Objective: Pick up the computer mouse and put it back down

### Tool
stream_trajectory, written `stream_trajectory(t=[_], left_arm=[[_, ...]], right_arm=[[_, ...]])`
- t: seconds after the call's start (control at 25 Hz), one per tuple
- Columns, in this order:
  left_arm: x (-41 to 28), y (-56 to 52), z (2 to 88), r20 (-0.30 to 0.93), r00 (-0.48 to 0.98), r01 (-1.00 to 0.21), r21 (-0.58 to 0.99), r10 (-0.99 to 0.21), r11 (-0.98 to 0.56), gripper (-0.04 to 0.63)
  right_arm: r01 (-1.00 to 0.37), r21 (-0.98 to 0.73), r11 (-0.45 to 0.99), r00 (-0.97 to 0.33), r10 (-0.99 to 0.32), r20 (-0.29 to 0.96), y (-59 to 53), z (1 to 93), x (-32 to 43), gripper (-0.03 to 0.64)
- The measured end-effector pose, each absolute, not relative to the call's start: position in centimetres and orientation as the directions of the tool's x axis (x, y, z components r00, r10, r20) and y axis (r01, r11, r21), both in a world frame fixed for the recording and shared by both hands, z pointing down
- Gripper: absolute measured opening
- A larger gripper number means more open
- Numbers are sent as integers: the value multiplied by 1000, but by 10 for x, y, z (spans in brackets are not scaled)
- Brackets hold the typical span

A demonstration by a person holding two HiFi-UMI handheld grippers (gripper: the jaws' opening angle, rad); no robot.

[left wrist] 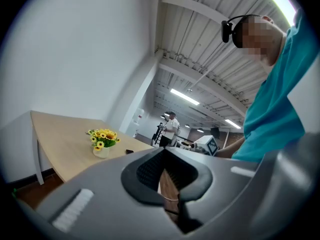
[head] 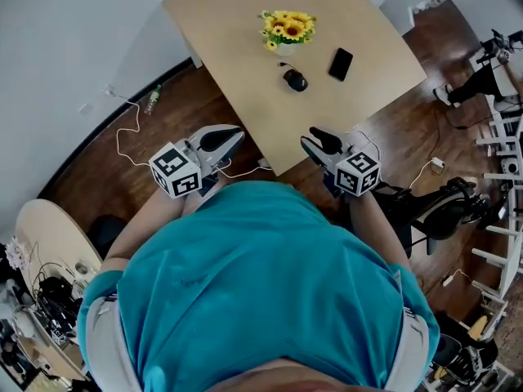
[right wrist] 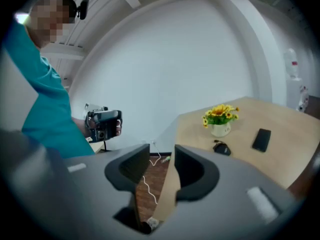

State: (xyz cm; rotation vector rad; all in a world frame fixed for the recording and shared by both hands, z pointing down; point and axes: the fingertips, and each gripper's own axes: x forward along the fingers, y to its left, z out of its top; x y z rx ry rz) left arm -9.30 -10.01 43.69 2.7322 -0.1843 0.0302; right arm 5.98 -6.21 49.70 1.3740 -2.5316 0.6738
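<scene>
Below, a white wall [head: 65, 23] and a dark wooden floor [head: 163, 129] border the pale wooden tabletop [head: 237, 23], which carries a pot of yellow sunflowers [head: 288, 27], the black computer mouse [head: 295, 79] near it, and a black phone [head: 341, 64]. Just short of the tabletop's near corner, the left tool [head: 233, 135] has its jaws together on nothing, and the right tool [head: 315, 140] is partly open and empty.

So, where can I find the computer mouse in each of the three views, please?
Head view: the mouse lies on the table, below the flowers and left of the phone.
Left gripper view: a small dark thing right of the flowers may be it; it is too small to tell.
Right gripper view: the mouse lies just below the flowers, left of the phone.
Shared landmark: the yellow flowers.
</scene>
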Motion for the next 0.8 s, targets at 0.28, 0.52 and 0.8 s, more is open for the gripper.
stream_trajectory(t=[0.28, 0.52, 0.8], left_arm=[[-30, -158, 452, 122, 960, -281, 357, -253, -891, 5], [6, -176, 469, 176, 930, -368, 401, -324, -839, 5], [2, -192, 494, 230, 936, -344, 425, -268, -837, 5]], right_arm=[[-813, -299, 500, -582, -704, 406, -139, 537, 133, 216], [-809, -244, 534, -571, -620, 538, -210, 585, 166, 291], [-860, -228, 456, -474, -554, 684, -273, 658, 150, 384]])
